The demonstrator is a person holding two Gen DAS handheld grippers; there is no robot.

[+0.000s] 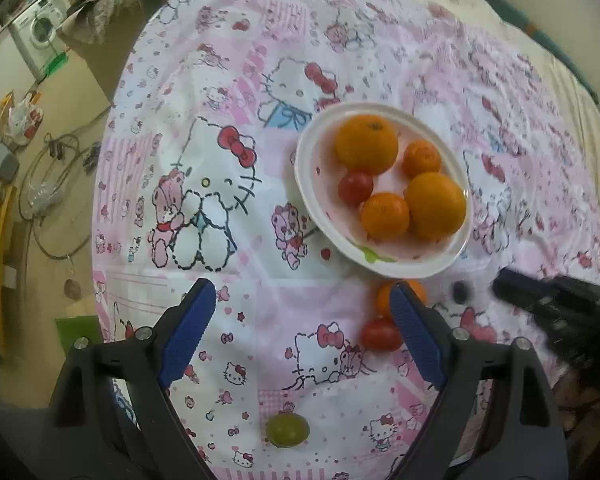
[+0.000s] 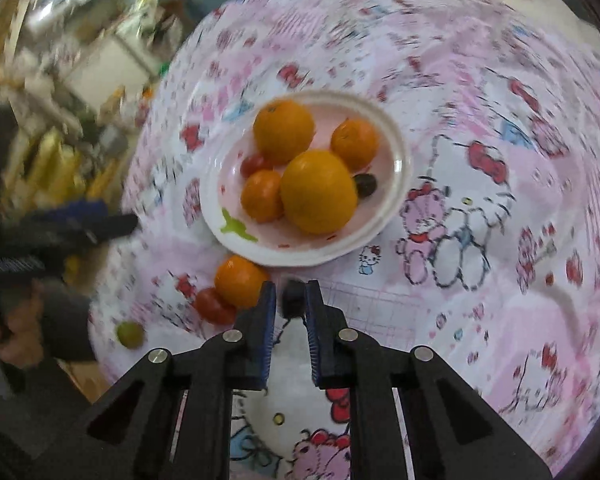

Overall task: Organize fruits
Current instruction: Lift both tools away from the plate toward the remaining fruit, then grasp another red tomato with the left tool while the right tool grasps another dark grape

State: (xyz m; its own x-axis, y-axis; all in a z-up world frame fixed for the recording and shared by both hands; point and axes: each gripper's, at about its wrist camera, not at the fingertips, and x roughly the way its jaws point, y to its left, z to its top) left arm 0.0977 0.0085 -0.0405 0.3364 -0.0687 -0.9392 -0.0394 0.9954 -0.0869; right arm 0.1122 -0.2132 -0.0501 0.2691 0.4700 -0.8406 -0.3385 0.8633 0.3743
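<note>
The white plate [image 2: 400, 168] on the pink-clothed bench [image 2: 500, 80] already holds oranges, mandarins, a tomato and a dark grape. My right gripper [image 2: 291, 300] is clenched on another dark grape [image 2: 292, 298], just off the plate's six o'clock rim, so I judge the next move is carrying it over the rim. My left gripper [image 1: 302, 312] hangs released above the loose mandarin [image 1: 384, 296], tomato [image 1: 378, 334] and green grape [image 1: 287, 430].

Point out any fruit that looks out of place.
Three pieces lie on the tablecloth outside the plate: an orange and a tomato touching near its rim, and a green grape alone, farther away.
</note>
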